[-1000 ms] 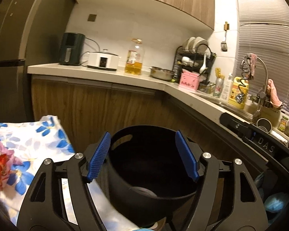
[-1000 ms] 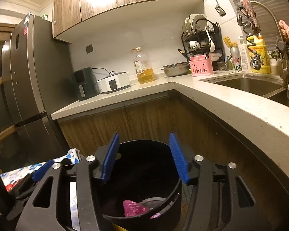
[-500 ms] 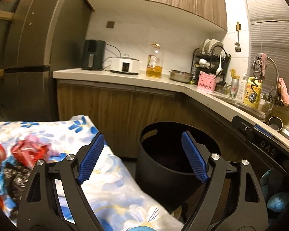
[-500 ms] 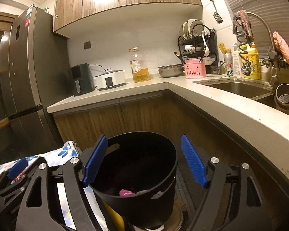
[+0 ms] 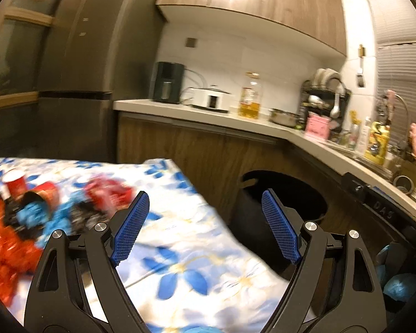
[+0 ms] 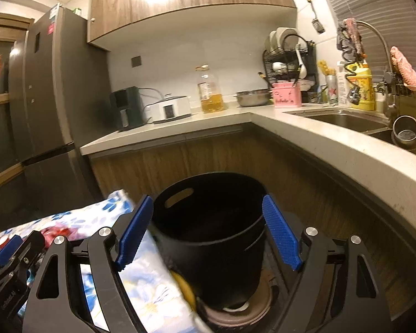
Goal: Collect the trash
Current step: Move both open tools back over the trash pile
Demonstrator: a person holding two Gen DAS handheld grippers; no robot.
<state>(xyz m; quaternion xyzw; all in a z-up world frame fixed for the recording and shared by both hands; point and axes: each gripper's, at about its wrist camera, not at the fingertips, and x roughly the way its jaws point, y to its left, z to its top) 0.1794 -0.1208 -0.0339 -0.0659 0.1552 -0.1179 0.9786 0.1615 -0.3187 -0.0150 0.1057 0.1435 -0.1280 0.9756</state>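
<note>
Several crumpled red, blue wrappers (image 5: 41, 216), blurred

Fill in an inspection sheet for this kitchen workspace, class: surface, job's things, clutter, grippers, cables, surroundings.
Surface: floral tablecloth, wrinkled.
Job's things: pile of red, blue and black wrappers with red paper cups on the cloth; black bin beside it.
Clutter: nothing seen elsewhere on the cloth.
Grippers: left gripper and right gripper both open, empty.
Cables: cords behind the white cooker.
Surroundings: refrigerator, oil bottle, dish rack, sink.
</note>
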